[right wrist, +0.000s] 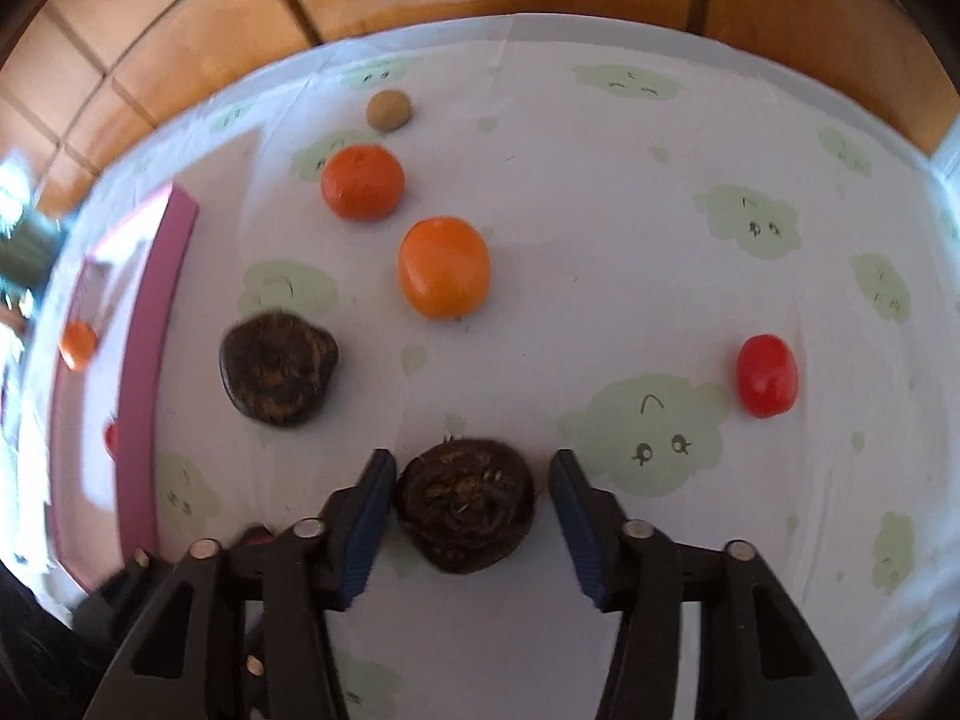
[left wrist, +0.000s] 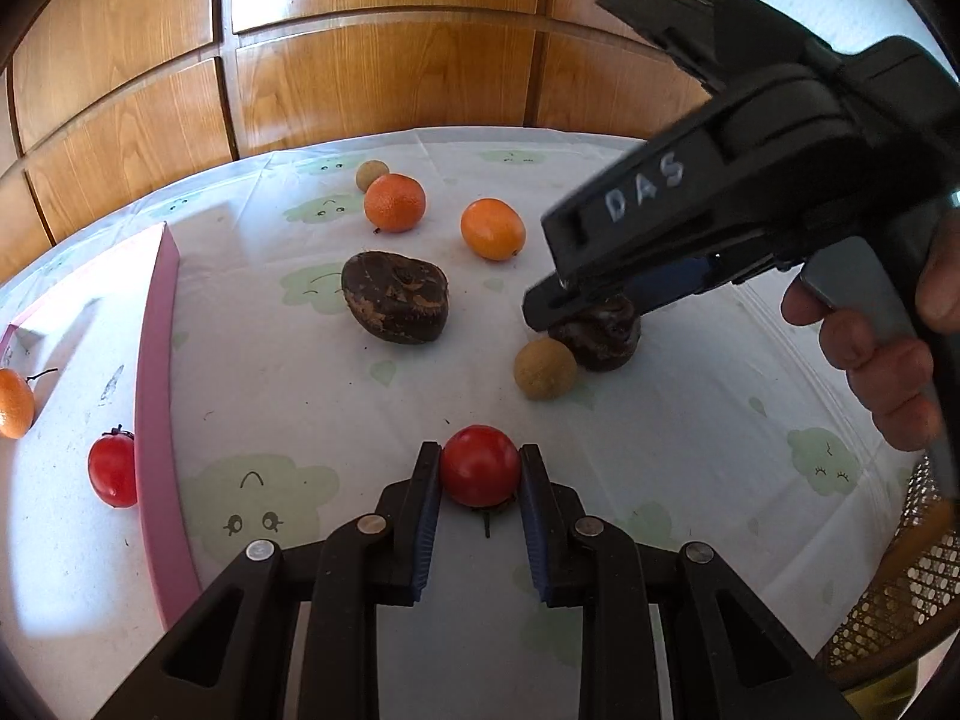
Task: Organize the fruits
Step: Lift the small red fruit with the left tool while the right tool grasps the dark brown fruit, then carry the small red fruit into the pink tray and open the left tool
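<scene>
My left gripper (left wrist: 480, 465) is shut on a red tomato (left wrist: 480, 465), low over the white cloth. My right gripper (right wrist: 471, 483) is open, its fingers on either side of a dark brown fruit (right wrist: 467, 505) that lies on the cloth; the same gripper shows in the left wrist view (left wrist: 576, 306) over that fruit (left wrist: 600, 339). A second dark brown fruit (left wrist: 396, 297) lies at the middle, with two oranges (left wrist: 394, 202) (left wrist: 492, 228) behind it. A pink-rimmed tray (left wrist: 157, 360) at the left holds a tomato (left wrist: 112, 469) and an orange (left wrist: 13, 402).
Two small tan fruits (left wrist: 545, 369) (left wrist: 372, 175) lie on the cloth. Another red tomato (right wrist: 766, 375) lies to the right in the right wrist view. A wooden panelled wall (left wrist: 384, 60) stands behind the table. A wicker chair (left wrist: 900, 600) is at the right.
</scene>
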